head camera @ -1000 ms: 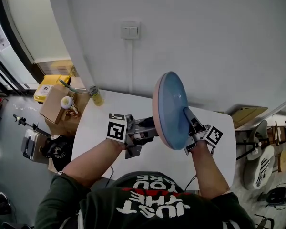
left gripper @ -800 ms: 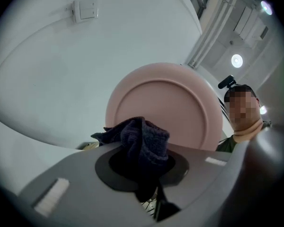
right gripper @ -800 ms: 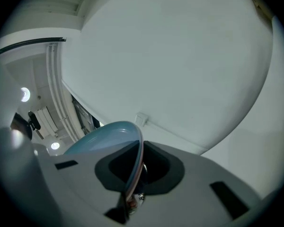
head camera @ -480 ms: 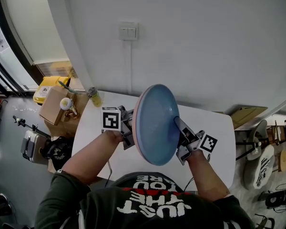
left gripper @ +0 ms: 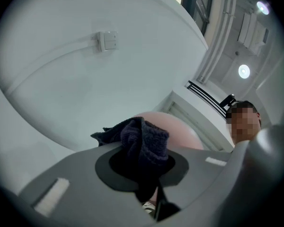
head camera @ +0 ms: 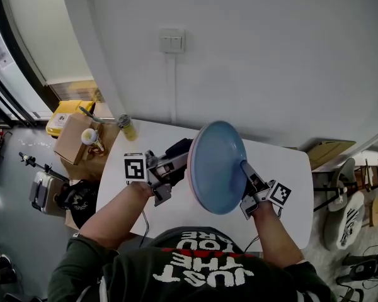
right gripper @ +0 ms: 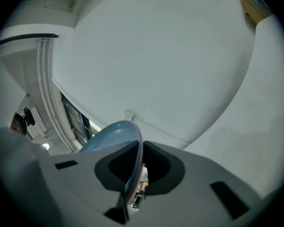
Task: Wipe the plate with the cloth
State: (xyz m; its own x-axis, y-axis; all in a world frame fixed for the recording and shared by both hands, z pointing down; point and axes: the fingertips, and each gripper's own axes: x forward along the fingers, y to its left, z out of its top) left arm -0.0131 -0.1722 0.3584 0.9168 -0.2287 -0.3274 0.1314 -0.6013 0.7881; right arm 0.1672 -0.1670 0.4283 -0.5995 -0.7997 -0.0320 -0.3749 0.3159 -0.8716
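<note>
1. The plate (head camera: 217,168) has dropped and swung over the last second. Its blue face now tips toward the head camera, above the counter (head camera: 288,165), with the right gripper (head camera: 244,166) clamped on its rim.
2. The left gripper (head camera: 170,163), closed on the dark cloth (head camera: 179,148), has slid to the plate's left edge. Wiping the back looks imminent.
3. Only the left gripper view shows the pink underside just behind the cloth.
</note>
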